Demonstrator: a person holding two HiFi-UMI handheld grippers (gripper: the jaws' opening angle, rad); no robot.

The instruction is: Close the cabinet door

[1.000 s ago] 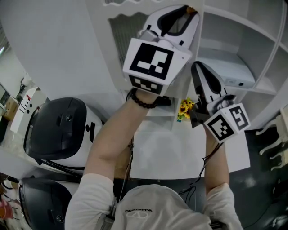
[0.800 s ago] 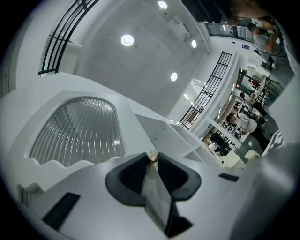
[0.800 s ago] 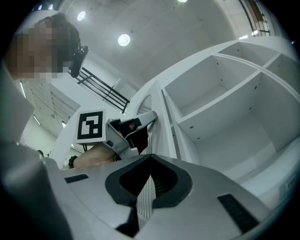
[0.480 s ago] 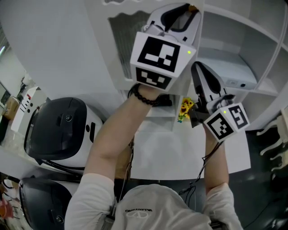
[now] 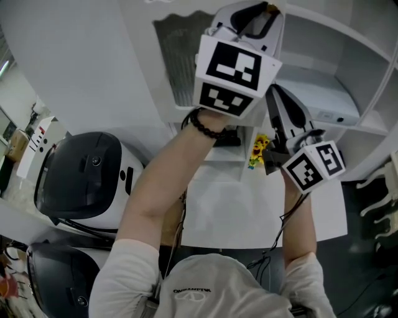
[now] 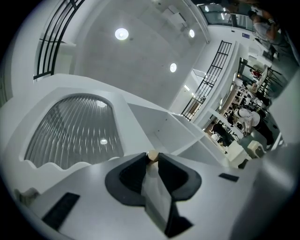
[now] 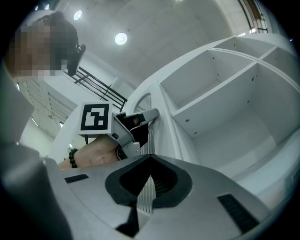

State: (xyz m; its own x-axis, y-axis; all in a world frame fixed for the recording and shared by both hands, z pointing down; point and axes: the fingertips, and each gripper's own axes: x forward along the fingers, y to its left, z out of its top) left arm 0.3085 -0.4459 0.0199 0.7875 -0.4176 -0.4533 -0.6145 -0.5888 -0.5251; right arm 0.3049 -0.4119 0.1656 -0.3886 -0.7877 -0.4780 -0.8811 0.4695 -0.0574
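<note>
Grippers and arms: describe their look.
The left gripper and right gripper are white with black jaw pads, each carrying a cube of black-and-white square markers. Dark bead bracelet on the left wrist, thin cable along the right forearm, light short sleeves.

Your left gripper [image 5: 264,12] is covering door [image 5: 180,62] edge in head view. Knob [image 6: 152,155] is showing only its tip between jaws. Your right gripper [image 5: 273,93] is hiding part of yellow flowers [image 5: 256,149]. Cabinet [image 5: 348,56] top is running off frame.

Bright ceiling spots [image 6: 121,33], fisheye-warped edges
</note>
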